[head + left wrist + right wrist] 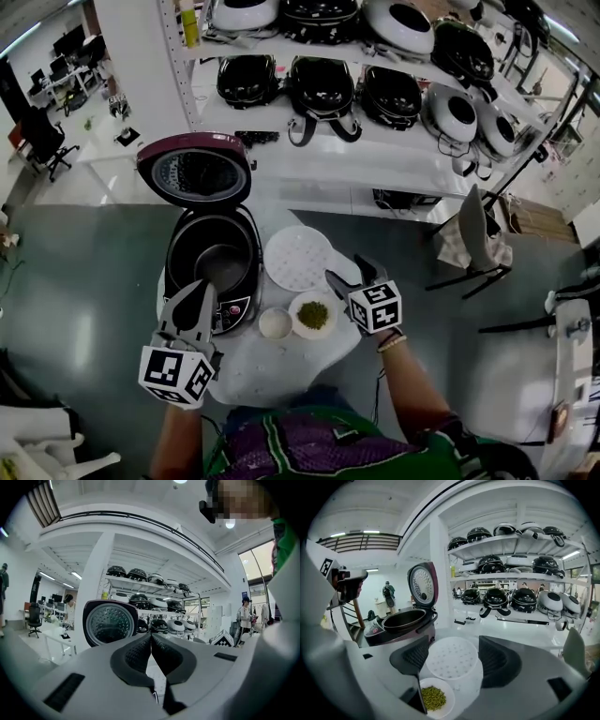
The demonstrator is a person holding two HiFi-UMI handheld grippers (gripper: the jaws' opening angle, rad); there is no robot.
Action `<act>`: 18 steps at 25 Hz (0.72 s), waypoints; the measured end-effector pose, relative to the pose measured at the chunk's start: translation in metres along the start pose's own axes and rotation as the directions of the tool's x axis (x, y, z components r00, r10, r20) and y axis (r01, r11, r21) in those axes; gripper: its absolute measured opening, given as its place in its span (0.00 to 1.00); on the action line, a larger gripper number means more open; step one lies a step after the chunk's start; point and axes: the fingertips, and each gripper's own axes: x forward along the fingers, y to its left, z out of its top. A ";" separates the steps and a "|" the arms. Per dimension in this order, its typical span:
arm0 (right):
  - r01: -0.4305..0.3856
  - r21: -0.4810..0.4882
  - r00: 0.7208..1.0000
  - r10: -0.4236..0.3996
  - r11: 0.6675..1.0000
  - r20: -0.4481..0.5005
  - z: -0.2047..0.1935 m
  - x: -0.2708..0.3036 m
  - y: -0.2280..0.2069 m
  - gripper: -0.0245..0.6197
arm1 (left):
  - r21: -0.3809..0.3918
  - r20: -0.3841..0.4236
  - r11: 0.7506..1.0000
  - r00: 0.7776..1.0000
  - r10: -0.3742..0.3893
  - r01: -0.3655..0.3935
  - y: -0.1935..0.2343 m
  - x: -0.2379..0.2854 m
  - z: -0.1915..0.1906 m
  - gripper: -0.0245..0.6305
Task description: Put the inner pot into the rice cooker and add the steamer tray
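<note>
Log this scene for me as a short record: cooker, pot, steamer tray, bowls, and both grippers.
Cooker: dark rice cooker with maroon lid, lid raised, on round white table
Inner pot: black metal pot, already seated in the cooker
Steamer tray: white perforated round tray, flat on the table beside the cooker
Bowls: small white bowl of green beans; smaller white bowl next to it, contents unclear
Left gripper: shut, empty, by the cooker's front
Right gripper: open, holding nothing, near the tray and the bean bowl

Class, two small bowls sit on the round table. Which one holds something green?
The bowl nearer the right gripper, just below the white steamer tray in the head view; the other bowl holds something white.
</note>
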 end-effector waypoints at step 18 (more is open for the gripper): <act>-0.001 0.018 0.994 0.003 1.000 -0.110 -0.079 0.094 -0.059 0.46 | 0.012 -0.015 0.992 0.992 0.127 -0.127 0.000 0.026 -0.021 0.07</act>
